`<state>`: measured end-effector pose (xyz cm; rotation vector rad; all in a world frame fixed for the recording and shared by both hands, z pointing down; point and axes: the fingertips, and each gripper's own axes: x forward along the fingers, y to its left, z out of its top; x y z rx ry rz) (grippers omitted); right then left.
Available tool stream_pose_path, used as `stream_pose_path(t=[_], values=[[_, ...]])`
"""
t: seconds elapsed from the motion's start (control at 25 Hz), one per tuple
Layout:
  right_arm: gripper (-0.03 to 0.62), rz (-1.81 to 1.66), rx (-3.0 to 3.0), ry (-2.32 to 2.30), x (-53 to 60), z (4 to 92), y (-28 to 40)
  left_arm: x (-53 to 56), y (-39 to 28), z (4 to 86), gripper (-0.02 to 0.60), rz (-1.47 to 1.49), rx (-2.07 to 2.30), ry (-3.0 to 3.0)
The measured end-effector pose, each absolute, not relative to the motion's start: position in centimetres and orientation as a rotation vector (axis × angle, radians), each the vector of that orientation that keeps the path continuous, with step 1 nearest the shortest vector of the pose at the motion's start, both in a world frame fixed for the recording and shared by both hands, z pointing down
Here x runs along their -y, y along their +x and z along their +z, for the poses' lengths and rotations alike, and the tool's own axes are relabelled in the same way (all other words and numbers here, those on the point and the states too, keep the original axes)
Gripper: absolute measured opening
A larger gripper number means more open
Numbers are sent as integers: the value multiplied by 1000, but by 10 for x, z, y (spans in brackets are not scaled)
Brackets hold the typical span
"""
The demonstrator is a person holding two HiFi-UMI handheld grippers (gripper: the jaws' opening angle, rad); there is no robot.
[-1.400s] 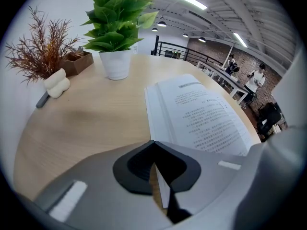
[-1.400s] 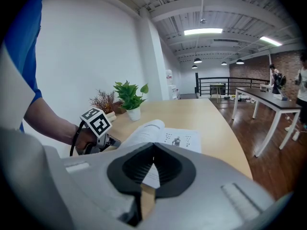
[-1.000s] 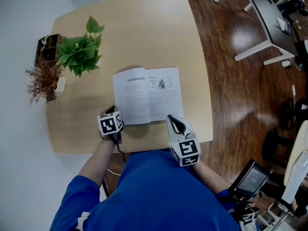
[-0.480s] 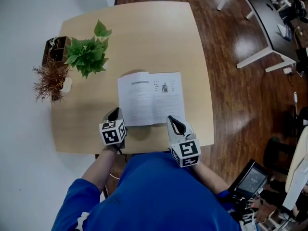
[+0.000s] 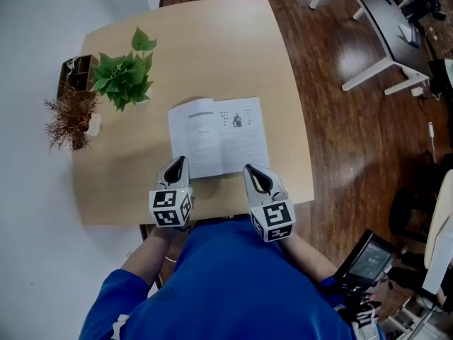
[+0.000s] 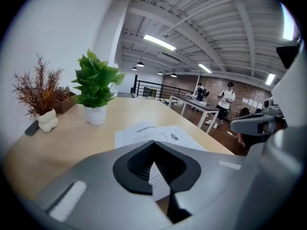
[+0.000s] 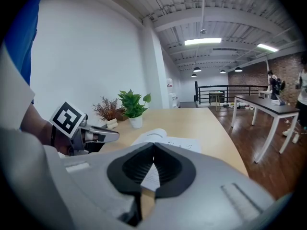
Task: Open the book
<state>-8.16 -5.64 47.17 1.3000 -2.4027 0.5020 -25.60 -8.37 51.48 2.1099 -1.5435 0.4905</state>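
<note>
The book lies open and flat on the wooden table, its white printed pages up; it also shows past the jaws in the left gripper view and the right gripper view. My left gripper hovers above the book's near left corner, jaws shut on nothing. My right gripper sits at the book's near right corner, jaws shut and empty. Both point away from me toward the book.
A green potted plant and a dried reddish plant in a white pot stand at the table's left, beside a dark wooden box. The near table edge runs right under both grippers. Desks and people stand far behind.
My left gripper has risen from the table beside the book's left corner and swung to point forward. The right gripper has stayed put. The book lies open as before.
</note>
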Motion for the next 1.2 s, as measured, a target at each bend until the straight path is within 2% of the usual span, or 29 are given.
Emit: stream_pose_path(t=[0.64, 1.2], values=[[3, 444, 2442, 1282, 12, 454, -55, 27, -187, 484, 8, 429, 1478, 2258], [3, 399, 2546, 1195, -62, 437, 10, -59, -114, 457, 8, 364, 1616, 2240]])
